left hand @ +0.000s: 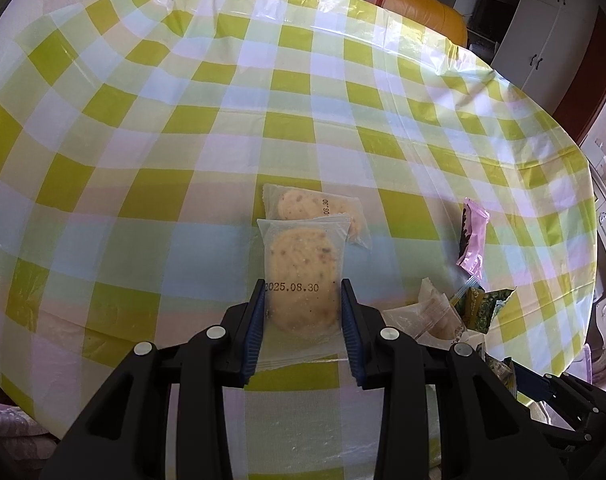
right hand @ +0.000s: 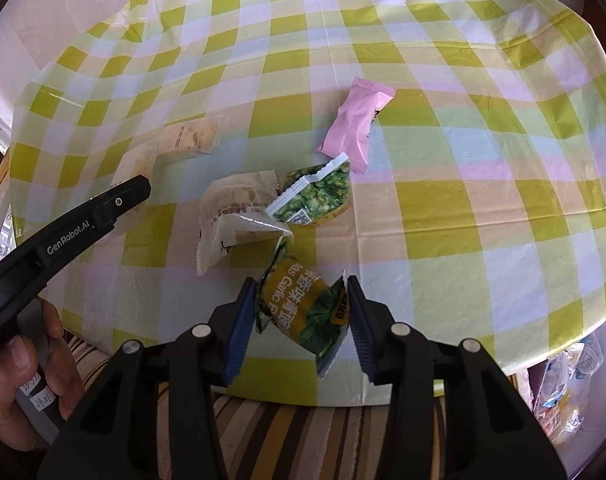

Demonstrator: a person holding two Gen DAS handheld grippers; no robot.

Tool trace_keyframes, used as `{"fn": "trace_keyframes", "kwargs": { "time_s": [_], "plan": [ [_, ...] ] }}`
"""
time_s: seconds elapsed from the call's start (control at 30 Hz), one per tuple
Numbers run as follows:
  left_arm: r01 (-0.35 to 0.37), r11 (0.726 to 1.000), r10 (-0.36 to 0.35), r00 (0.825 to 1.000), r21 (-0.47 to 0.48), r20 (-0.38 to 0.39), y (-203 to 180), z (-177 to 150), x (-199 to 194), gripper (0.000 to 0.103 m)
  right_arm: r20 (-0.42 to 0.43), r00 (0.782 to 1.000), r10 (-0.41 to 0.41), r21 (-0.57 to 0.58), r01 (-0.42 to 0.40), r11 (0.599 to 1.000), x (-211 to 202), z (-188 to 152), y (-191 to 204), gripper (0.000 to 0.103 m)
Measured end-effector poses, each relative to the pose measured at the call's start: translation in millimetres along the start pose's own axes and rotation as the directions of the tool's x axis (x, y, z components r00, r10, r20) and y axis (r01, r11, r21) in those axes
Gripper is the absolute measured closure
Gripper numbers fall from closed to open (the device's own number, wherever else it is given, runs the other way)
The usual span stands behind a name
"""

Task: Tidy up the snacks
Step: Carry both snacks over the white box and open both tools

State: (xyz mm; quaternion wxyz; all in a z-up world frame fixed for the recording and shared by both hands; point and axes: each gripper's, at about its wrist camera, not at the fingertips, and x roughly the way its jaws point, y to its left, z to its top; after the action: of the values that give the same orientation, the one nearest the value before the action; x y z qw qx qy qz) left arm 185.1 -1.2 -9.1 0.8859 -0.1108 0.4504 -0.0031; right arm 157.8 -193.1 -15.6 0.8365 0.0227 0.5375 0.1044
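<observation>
My left gripper [left hand: 301, 294] is shut on a clear-wrapped biscuit packet [left hand: 303, 276] stamped 2025.08.30, held just above the checked tablecloth [left hand: 183, 128]. A second clear biscuit packet [left hand: 315, 208] lies just beyond it. My right gripper [right hand: 301, 292] is shut on a green and yellow garlic pea packet [right hand: 303, 308] near the table's front edge. In the right wrist view another green pea packet [right hand: 315, 194], a beige packet [right hand: 233, 216] and a pink packet [right hand: 355, 126] lie ahead on the cloth. The left gripper shows there at the left [right hand: 135, 194], with the biscuit packets [right hand: 187, 138] by it.
The pink packet [left hand: 473, 236] and the beige and green packets [left hand: 459, 308] lie right of my left gripper. A striped cushion [right hand: 283, 432] sits below the table's front edge. An orange sofa [left hand: 427, 12] and white cabinets [left hand: 543, 28] stand behind the table.
</observation>
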Motion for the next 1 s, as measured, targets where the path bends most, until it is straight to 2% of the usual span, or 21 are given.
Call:
{"fn": "trace_keyframes", "kwargs": {
  "time_s": [0.57,0.8,1.0],
  "plan": [
    [0.035,0.998,-0.039,0.997,0.056,0.073,-34.8,2.6,-30.0,0.069,0.068,0.997,-0.022,0.062,0.018,0.998,-35.2,-6.4,-43.4,0.059],
    [0.079,0.987,-0.089,0.994,0.138,0.068,-72.9,-5.6,-38.4,0.069,0.094,0.995,-0.045,0.110,0.034,0.993,-47.8,-7.0,-71.0,0.059],
    [0.122,0.965,-0.138,0.989,0.230,0.053,-115.9,-18.5,-45.9,0.069,0.113,0.991,-0.071,0.158,0.053,0.986,-58.3,-10.0,-99.6,0.059]
  ]
}}
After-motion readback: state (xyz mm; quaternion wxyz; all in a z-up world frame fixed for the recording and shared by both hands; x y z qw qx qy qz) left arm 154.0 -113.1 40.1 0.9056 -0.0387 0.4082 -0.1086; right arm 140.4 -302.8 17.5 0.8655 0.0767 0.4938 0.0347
